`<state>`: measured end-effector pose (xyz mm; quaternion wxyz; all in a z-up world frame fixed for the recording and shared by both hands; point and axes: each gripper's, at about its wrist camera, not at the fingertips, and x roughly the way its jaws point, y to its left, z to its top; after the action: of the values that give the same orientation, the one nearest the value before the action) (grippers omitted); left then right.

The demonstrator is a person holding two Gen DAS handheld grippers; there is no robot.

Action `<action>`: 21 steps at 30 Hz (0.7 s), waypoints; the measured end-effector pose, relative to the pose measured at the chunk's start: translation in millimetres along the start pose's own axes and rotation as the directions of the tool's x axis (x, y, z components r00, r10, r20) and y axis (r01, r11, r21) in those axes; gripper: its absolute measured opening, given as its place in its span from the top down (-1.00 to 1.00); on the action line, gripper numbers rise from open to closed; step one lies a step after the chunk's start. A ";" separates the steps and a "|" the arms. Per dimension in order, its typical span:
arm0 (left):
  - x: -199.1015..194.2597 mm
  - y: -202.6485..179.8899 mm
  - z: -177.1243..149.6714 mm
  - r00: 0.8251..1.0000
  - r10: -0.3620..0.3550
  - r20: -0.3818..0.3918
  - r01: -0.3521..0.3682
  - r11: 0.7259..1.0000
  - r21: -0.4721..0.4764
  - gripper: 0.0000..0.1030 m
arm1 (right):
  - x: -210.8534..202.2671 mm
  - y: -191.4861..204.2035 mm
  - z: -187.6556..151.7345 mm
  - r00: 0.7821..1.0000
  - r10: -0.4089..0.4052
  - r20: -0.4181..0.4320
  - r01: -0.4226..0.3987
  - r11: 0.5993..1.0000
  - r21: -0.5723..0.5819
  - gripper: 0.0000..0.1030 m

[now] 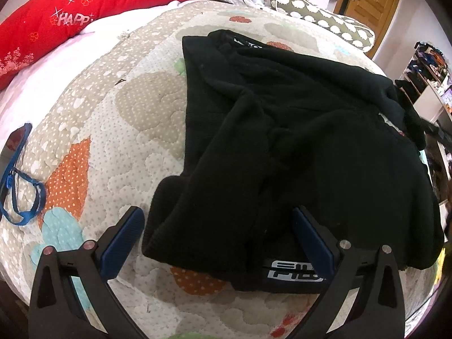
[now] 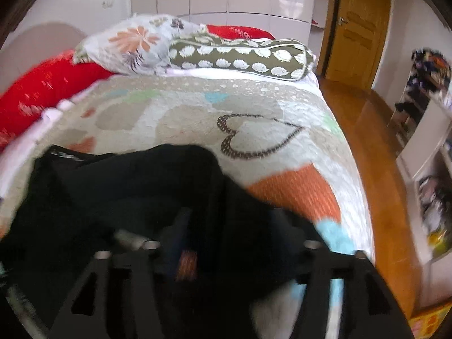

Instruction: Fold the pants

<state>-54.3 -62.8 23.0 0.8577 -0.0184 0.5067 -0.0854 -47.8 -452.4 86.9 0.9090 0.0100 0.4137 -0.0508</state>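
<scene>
Black pants [image 1: 296, 147] lie folded over in a loose heap on the patterned quilt [image 1: 118, 130]. A white logo [image 1: 293, 272] shows near their front hem. My left gripper [image 1: 217, 226] is open, its blue-padded fingers [image 1: 124, 240] spread either side of the near pant hem, holding nothing. In the right wrist view the black pants [image 2: 135, 197] are blurred and drape over my right gripper [image 2: 226, 240]. Its fingers are mostly hidden under the cloth, so I cannot tell how the jaws stand.
A red pillow [image 1: 56, 19], a floral pillow [image 2: 127, 45] and a brown bolster [image 2: 240, 56] lie at the bed's head. A blue strap [image 1: 19, 192] lies at the left edge. Wooden floor [image 2: 367, 147], a door [image 2: 358, 28] and shelves [image 2: 432, 197] are to the right.
</scene>
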 end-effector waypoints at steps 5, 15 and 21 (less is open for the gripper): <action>-0.1 0.5 0.1 1.000 -0.006 0.003 0.006 1.000 -0.002 -1.00 | -53.8 -10.3 -52.3 1.000 0.023 0.019 -0.024 0.998 0.061 -0.40; -7.4 5.9 -6.4 0.998 -0.050 -0.032 0.050 0.999 -0.009 -1.00 | -57.8 -35.4 -120.5 0.995 0.090 -0.053 -0.075 0.968 0.240 -0.40; -6.2 6.5 -7.4 0.998 -0.059 -0.035 0.057 0.998 -0.038 -1.00 | -44.3 -43.5 -113.2 0.991 0.130 -0.018 -0.119 0.946 0.301 -0.44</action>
<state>-62.9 -54.9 24.0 0.8450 -0.0473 0.5230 -0.1013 -166.1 -485.1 46.8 0.8905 0.1744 0.4167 -0.0551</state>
